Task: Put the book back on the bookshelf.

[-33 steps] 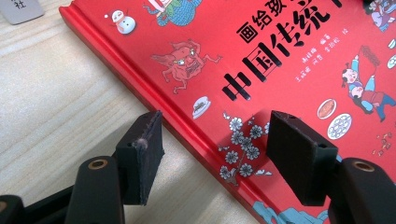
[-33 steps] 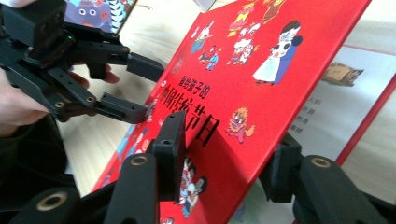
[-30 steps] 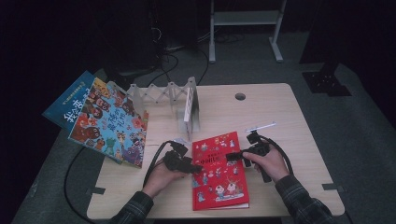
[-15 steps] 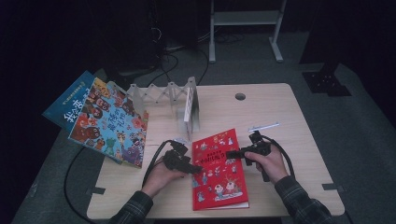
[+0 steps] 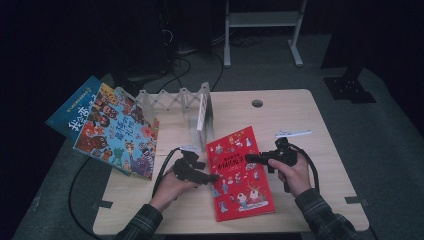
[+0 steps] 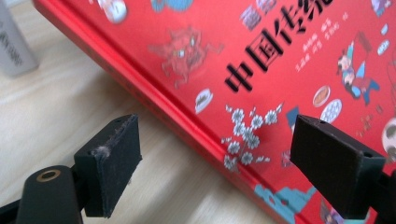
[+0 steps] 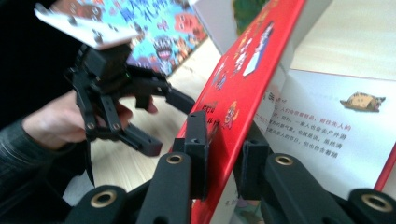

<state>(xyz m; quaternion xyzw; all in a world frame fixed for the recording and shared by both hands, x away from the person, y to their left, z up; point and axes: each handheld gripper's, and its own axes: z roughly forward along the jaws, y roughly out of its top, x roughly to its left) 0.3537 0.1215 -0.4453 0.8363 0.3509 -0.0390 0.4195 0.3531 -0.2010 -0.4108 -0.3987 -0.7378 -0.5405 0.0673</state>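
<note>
A red picture book (image 5: 240, 175) lies on the wooden table (image 5: 310, 200) between my hands. My right gripper (image 5: 248, 158) has just been closing and is now shut on the edge of the book's red cover (image 7: 247, 60), which is tilted up off a white printed page (image 7: 327, 126). In its own view the right gripper (image 7: 226, 140) has one pad on each face of the cover. My left gripper (image 5: 212, 177) is at the book's left edge. Its jaws have just been opening, and the left gripper (image 6: 217, 144) straddles the spine edge of the book (image 6: 280, 60) without touching it.
Two colourful books (image 5: 117, 132) and a blue one (image 5: 75, 112) overhang the table's left edge. A white zigzag rack (image 5: 175, 100) with a white book (image 5: 202, 112) standing in it is at the back. A white strip (image 5: 292, 133) lies to the right of the red book.
The right gripper's jaws have closed onto the book's cover and the hand has risen slightly, tilting the cover up. The left gripper's jaws have widened while that hand stayed in place.
</note>
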